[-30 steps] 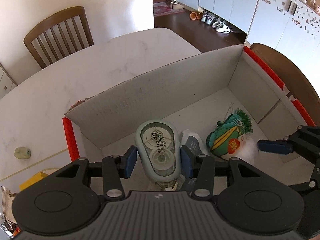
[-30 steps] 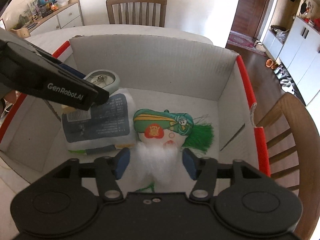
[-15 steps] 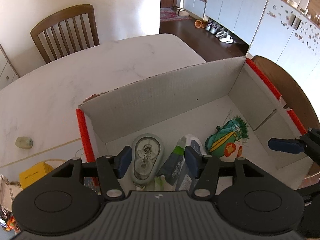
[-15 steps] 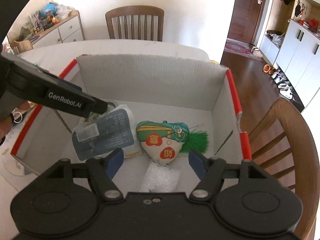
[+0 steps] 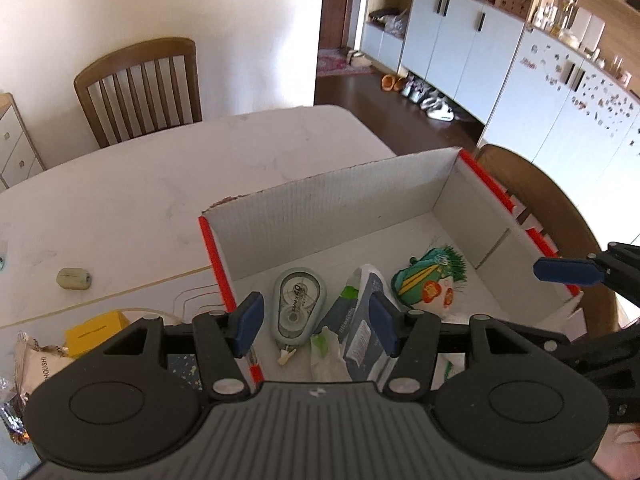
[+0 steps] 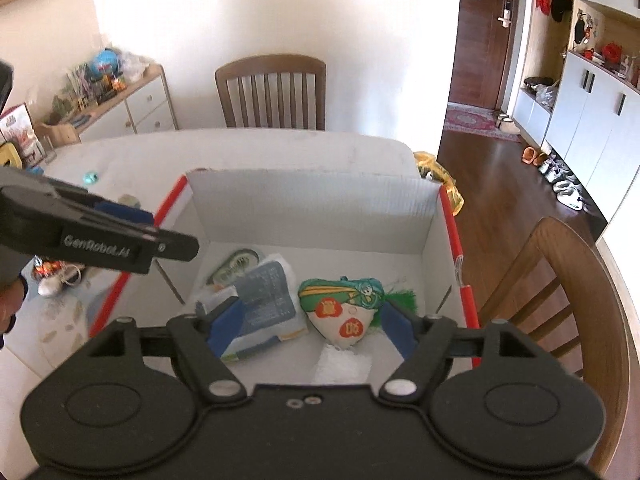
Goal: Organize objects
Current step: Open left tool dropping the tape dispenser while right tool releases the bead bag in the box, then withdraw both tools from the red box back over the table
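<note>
I'd lifted both grippers, left (image 5: 316,330) and right (image 6: 308,330), jaws just opened, empty; beyond the fingers, correction tape (image 5: 298,304), tissue pack (image 6: 266,294) and sachet (image 6: 344,308) lay in the box (image 6: 312,208).

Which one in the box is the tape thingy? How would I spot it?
Find the big cardboard box with red edges on the white table. Look on its floor in the corner by the left red edge, beside the crumpled blue-grey packet. The correction tape is the smooth, pale green, egg-shaped case with see-through wheels inside, unlike the soft packet and the green-tasselled cloth pouch.
</note>
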### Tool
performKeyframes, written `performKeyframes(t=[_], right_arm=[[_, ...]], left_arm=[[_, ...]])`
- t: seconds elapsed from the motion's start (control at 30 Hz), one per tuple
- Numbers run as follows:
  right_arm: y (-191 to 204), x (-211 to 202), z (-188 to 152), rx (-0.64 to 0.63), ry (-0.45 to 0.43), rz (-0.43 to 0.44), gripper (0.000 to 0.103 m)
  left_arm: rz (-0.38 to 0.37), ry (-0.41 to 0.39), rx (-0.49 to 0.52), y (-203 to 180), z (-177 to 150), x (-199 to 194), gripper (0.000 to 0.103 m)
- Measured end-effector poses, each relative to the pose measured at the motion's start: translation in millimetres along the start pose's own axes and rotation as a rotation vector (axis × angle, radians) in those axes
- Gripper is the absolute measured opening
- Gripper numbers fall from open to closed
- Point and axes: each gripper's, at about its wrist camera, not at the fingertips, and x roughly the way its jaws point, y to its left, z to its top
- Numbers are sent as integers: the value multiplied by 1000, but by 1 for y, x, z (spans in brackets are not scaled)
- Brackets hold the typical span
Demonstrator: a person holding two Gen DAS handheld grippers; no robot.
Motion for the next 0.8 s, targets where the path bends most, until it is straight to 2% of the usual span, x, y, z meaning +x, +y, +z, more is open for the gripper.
performKeyframes(t=[0.3,0.37,0.5,0.67,0.8], right_arm=[[23,-25,0,41,-50,13,77],[29,-31,0,50,-63,16,80],[43,-41,-3,76,-86,22,86],[63,-50,-7,111,-102,38,95],[84,-52,-9,108,-110,44,99]], left_arm=[[-40,-72,25,10,-18,-46,57],[-54,-84,20,16,-24,-56,64],[-66,-104,12,28,-37,-73,68],[-66,-133,-5,50,-55,-90,80],[-63,-140,-17,69,-69,-100,82]])
